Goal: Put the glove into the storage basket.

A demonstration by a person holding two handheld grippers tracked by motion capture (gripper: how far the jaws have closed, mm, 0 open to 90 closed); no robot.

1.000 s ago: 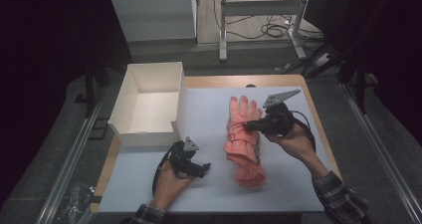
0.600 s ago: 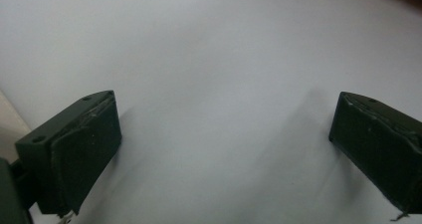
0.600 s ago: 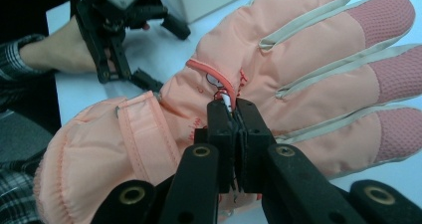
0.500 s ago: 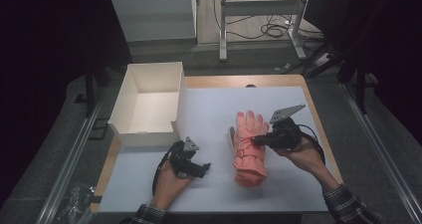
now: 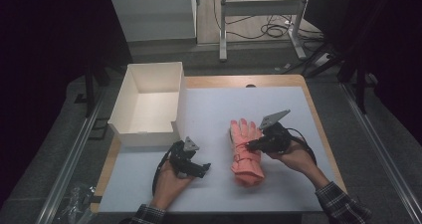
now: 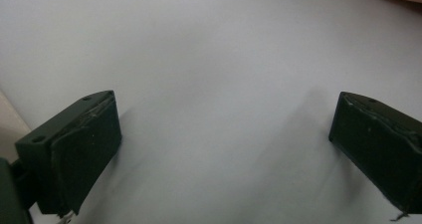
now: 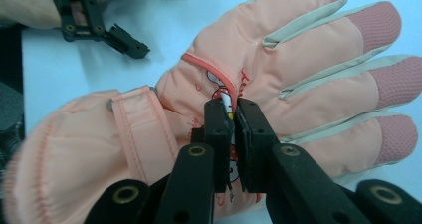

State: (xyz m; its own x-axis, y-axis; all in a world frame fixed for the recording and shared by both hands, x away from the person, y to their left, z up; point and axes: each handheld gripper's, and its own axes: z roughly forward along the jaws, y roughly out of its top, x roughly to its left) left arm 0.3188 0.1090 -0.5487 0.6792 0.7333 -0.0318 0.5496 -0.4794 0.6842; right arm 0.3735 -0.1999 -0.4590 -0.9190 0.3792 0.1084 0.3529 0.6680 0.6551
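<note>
A salmon-pink winter glove lies flat on the white sheet, fingers pointing away from the person. In the right gripper view the glove shows its back, with a wrist strap and beige seams. My right gripper is shut on a small white tab and the fabric at the middle of the glove's back; in the high view it reaches the glove from the right. My left gripper rests on the sheet left of the glove, apart from it. Its jaws stand wide open with only bare sheet between them.
An open white cardboard box stands at the back left, partly off the sheet. The white sheet covers most of the wooden table. A desk frame and cables lie on the floor beyond the table.
My right gripper has drawn the glove toward the person's edge of the table. The left gripper has stayed in place, open.
</note>
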